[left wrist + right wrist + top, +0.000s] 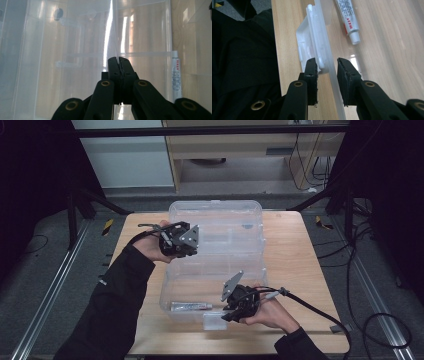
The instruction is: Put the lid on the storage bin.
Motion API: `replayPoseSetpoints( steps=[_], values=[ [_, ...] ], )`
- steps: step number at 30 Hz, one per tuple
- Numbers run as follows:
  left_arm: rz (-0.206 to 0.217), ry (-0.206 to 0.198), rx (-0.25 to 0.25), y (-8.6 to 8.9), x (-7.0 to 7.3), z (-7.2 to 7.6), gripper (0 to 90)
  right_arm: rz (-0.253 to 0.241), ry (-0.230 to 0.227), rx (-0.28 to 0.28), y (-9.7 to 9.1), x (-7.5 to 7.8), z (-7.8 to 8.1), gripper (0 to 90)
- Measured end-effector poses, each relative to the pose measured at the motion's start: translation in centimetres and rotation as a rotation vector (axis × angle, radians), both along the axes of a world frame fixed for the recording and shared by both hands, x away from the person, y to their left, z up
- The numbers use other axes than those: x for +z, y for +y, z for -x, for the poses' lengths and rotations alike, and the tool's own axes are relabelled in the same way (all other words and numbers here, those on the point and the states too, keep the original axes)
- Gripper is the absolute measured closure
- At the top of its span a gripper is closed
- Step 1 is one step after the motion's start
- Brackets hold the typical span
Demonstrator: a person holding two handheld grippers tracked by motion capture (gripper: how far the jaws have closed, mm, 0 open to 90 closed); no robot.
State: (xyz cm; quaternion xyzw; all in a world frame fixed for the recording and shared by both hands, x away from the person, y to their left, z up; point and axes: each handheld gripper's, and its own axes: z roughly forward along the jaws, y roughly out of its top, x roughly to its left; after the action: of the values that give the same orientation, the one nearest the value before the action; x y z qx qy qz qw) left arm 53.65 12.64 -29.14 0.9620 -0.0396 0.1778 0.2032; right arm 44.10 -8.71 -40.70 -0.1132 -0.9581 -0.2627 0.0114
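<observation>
A clear plastic storage box (215, 205) stands on the wooden table (295, 255). My left gripper (181, 250) is at the box's left side; in the left gripper view it (119, 60) is shut on the thin upright edge of the box wall (115, 30). My right gripper (232, 314) is at the near wall. In the right gripper view it (327, 66) stands open, its jaws on either side of the rim (322, 25), next to the white latch (308, 37). A white and red tube (190, 306) (348, 21) (176, 75) lies inside the box by the near wall.
Bare table shows to the right of the box and along the front edge. A black cable (320, 312) trails from my right gripper over the table's right front corner. Dark stands and cables surround the table on the floor.
</observation>
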Motion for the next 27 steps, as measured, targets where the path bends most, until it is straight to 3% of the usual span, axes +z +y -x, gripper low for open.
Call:
replayPoseSetpoints(
  steps=[8, 27],
  values=[
    [-0.026, -0.005, -0.008, -0.2, 0.1, 1.7, 89.4, 0.001, -0.003, -0.002, 0.0, 0.0, 0.1, 70.2],
    [0.001, 0.015, -0.011, 0.3, -0.6, 4.6, 89.4, -0.012, -0.03, -0.002, -0.1, -0.1, 0.4, 70.2]
  ],
)
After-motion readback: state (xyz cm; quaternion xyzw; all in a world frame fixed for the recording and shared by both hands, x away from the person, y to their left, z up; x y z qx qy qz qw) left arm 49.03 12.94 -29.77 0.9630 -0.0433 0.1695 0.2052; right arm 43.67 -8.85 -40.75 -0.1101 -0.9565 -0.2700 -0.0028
